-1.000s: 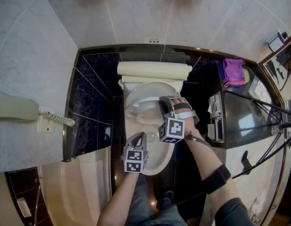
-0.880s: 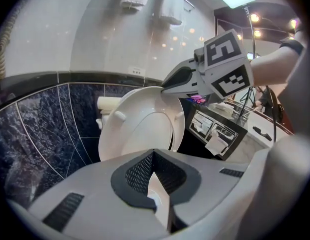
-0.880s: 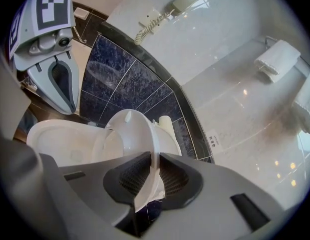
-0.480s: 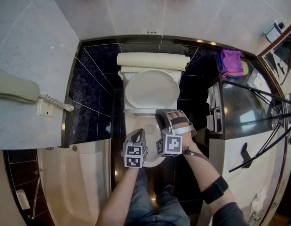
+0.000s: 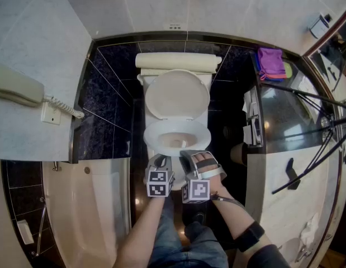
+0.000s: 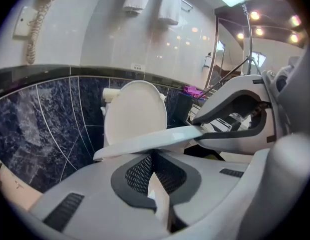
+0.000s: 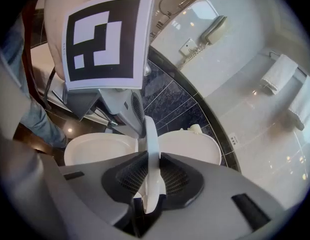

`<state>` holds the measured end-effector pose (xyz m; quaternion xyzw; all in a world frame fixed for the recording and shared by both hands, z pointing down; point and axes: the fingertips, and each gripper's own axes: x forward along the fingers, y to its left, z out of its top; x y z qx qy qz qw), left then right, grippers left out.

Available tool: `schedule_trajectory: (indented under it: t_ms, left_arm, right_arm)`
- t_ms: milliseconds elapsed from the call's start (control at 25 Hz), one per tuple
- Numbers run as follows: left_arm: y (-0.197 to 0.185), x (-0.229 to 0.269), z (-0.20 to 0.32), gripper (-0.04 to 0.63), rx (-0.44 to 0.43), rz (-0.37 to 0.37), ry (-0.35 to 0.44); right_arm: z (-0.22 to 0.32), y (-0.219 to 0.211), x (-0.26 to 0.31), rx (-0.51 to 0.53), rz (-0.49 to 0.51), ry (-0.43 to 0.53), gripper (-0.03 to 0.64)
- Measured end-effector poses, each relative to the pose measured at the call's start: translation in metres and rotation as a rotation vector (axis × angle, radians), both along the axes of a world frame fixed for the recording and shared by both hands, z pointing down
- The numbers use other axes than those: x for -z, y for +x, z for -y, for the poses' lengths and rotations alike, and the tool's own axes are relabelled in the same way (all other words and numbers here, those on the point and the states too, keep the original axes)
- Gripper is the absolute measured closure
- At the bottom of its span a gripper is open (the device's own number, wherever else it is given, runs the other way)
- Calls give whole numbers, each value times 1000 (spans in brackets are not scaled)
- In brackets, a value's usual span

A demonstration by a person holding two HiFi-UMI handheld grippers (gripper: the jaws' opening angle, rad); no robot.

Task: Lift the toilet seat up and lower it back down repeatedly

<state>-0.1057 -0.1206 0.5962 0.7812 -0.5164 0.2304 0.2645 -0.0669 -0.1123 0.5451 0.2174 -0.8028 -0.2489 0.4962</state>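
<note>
Right hand-held gripper (image 5: 188, 155) pinches the front rim of the toilet seat (image 5: 151, 137), jaws just easing apart, likely to rest it on the bowl (image 5: 176, 143); left hand-held gripper (image 5: 160, 159) sits closed, empty.

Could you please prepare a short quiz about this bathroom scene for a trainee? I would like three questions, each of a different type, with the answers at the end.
1. True or false: the toilet lid stands raised.
2. Multiple choice: what is between the jaws of the right gripper?
A. a sponge
B. the toilet seat
C. a bottle
3. Open question: name the device mounted at the far left of the head view.

Key
1. True.
2. B. The pads lie on the rim of the seat. The jaws have just been opening, with the seat between them.
3. A telephone handset.
</note>
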Motion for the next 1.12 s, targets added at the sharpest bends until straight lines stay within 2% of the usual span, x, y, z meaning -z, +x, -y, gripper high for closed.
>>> schedule_trajectory:
  t_ms: [360, 520, 560, 640, 720, 880, 1120]
  left_arm:
    - [-2, -31, -43, 604, 21, 6, -43]
    - [1, -40, -53, 604, 18, 2, -36]
    - [3, -41, -55, 604, 12, 3, -34]
    - [6, -44, -61, 604, 1, 3, -37]
    - [5, -52, -67, 604, 2, 16, -40]
    - [9, -68, -84, 604, 2, 10, -62]
    - [4, -124, -124, 604, 0, 34, -101]
  right_arm:
    - [-48, 1, -31, 29, -14, -35, 510]
    - [-67, 0, -37, 46, 16, -56, 515]
    - [-73, 1, -37, 48, 29, -59, 526]
    - [-84, 6, -38, 38, 51, -59, 594]
    - [-95, 17, -42, 10, 60, -68, 600]
    - [-103, 48, -59, -109, 98, -110, 598]
    - [-100, 93, -105, -453, 299, -219, 600]
